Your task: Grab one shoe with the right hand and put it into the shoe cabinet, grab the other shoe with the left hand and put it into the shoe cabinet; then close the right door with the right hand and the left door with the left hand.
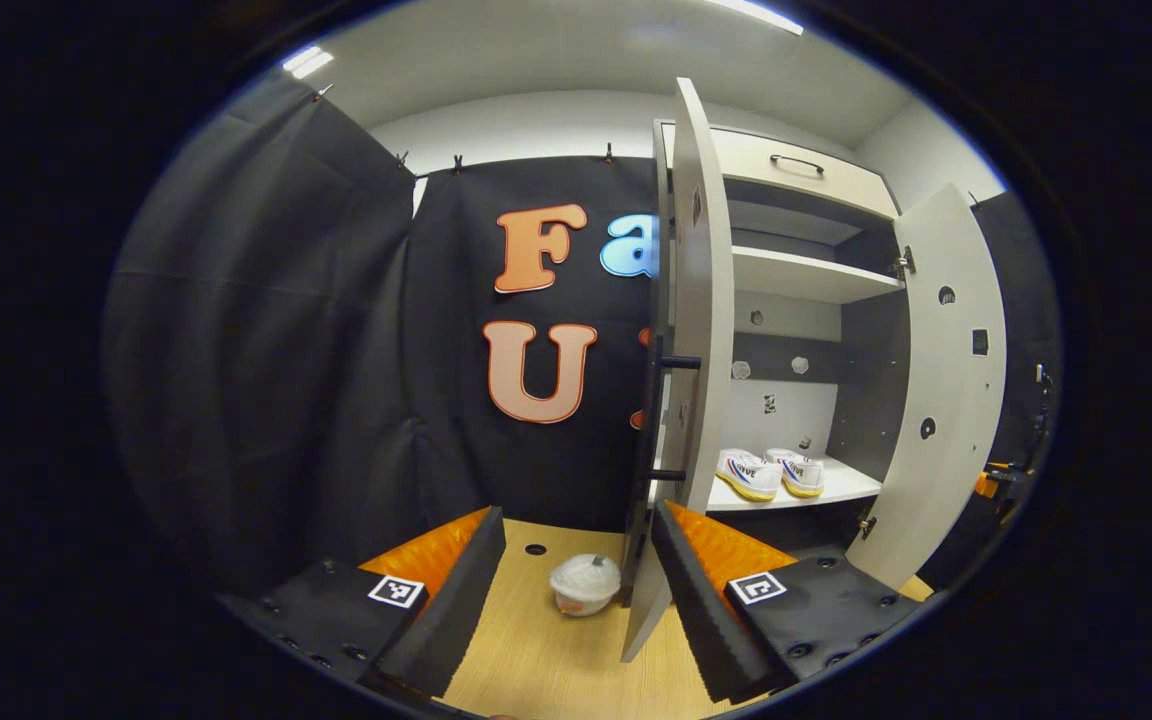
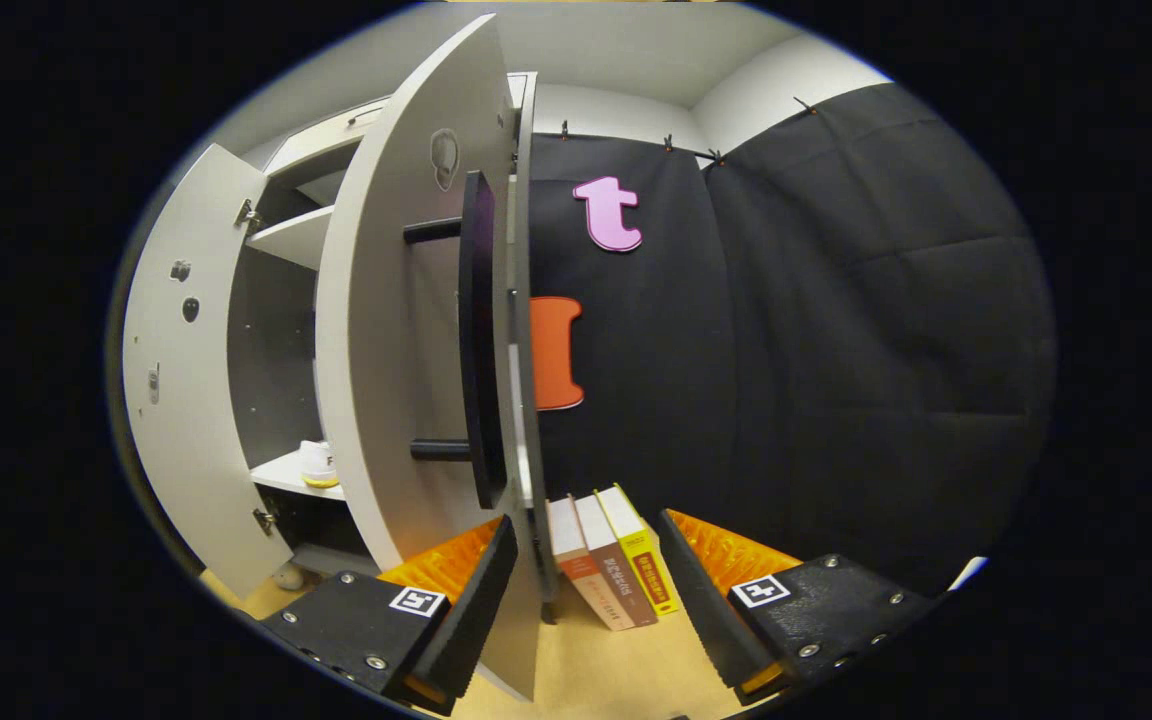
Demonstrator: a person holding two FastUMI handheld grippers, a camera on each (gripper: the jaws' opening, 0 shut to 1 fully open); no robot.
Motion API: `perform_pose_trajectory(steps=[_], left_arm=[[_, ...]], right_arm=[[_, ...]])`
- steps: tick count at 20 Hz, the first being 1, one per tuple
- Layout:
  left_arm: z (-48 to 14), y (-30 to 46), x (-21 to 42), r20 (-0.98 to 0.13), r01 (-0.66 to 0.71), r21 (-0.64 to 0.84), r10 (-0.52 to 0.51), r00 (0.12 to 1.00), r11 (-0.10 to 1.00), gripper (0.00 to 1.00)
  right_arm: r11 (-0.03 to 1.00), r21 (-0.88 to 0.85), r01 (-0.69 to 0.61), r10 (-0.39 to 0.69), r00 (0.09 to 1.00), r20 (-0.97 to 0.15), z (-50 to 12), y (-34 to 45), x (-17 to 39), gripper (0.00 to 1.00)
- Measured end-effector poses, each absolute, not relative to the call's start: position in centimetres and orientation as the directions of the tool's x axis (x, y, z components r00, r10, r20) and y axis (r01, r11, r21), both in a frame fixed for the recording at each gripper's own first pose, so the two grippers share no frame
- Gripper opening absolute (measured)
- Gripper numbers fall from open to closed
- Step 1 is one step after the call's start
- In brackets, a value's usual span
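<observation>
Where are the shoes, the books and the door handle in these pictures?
shoes [image 1: 769, 474], left gripper view, side of the nearer shoe.
books [image 2: 616, 566], right gripper view, spine of the middle book.
door handle [image 2: 477, 340], right gripper view, middle of the black bar.

Setting: staged recording booth, not a home | walls: black cloth [image 2: 836, 330] clipped up before white room walls | furniture: grey shoe cabinet [image 1: 806, 275], doors open | props: pair of shoes [image 1: 768, 473] on shelf, books [image 2: 611, 565] on wood-grain floor [image 1: 546, 650]

shoe [image 2: 317, 464] mostly hidden behind right door [image 2: 396, 300]
</observation>
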State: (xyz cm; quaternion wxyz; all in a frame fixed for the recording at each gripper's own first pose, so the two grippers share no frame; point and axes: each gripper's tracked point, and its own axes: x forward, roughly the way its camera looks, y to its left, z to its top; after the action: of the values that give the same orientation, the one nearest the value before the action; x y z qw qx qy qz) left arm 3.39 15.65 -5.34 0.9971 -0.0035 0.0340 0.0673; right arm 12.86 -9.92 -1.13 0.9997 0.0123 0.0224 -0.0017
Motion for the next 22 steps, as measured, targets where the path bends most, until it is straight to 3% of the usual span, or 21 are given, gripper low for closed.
perform_pose_trajectory(steps=[10, 11, 13, 14, 15, 16, 17, 22], left_arm=[[-5.7, 17.0, 3.8, -0.065, -0.157, -0.013, 0.155, 0.986, 0.988, 0.95], [-5.8, 17.2, 3.7, -0.065, -0.16, -0.014, 0.158, 0.985, 0.987, 0.95], [-5.9, 17.9, 3.6, -0.066, -0.171, -0.011, 0.17, 0.983, 0.985, 0.95], [-6.0, 18.1, 3.7, -0.069, -0.176, -0.009, 0.175, 0.982, 0.984, 0.95], [-6.0, 18.2, 3.7, -0.071, -0.18, -0.01, 0.179, 0.981, 0.984, 0.95], [-6.2, 18.3, 3.6, -0.075, -0.182, -0.011, 0.181, 0.981, 0.983, 0.95], [-6.3, 18.5, 3.7, -0.078, -0.187, -0.01, 0.186, 0.979, 0.982, 0.95], [-6.8, 19.8, 3.9, -0.09, -0.211, 0.001, 0.21, 0.974, 0.978, 0.95]], right_arm=[[0.984, -0.021, -0.175, 0.174, 0.984, -0.046, -1.3, 0.0, 15.7, 0.89], [0.98, -0.01, -0.199, 0.199, 0.979, -0.046, -1.4, 1.1, 15.9, 0.8], [0.976, -0.016, -0.216, 0.215, 0.976, -0.035, -1.5, 2.8, 17.0, 0.98], [0.976, -0.024, -0.217, 0.216, 0.976, -0.036, -1.4, 3.4, 17.8, 0.98], [0.975, -0.027, -0.223, 0.221, 0.974, -0.039, -1.5, 4.0, 18.5, 0.91], [0.972, -0.024, -0.232, 0.231, 0.972, -0.043, -1.6, 4.5, 18.8, 0.98], [0.972, -0.021, -0.235, 0.234, 0.971, -0.05, -1.9, 4.7, 19.0, 0.91], [0.972, -0.028, -0.232, 0.23, 0.972, -0.049, -2.0, 5.7, 19.7, 0.9]])
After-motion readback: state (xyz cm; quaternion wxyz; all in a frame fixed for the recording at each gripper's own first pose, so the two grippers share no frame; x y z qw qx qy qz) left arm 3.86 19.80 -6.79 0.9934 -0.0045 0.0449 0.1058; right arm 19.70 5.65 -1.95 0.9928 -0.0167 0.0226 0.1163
